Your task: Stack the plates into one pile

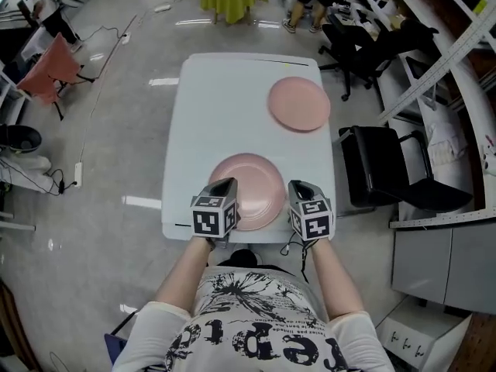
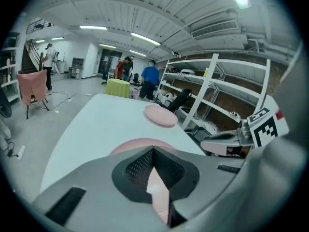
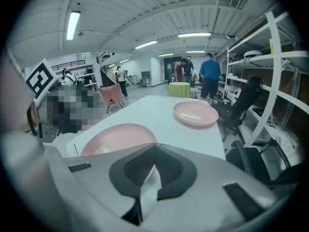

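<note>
jaws left gripper [image 1: 225, 184] clenched, empty | near plate [image 1: 252, 183] at counter [image 1: 209, 107] 6 o'clock edge, between both grippers | jaws right gripper [image 1: 301, 187] clenched, empty | far plate [image 1: 299, 104] at 1 o'clock from near plate, right gripper nearer

near plate [image 1: 248, 178]: pink | far plate [image 1: 299, 104]: pink | table [image 1: 217, 115]: white | chair [image 1: 373, 165]: black

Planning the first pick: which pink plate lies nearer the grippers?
The front plate, at the table's near edge; the far plate sits by the far right corner.
</note>
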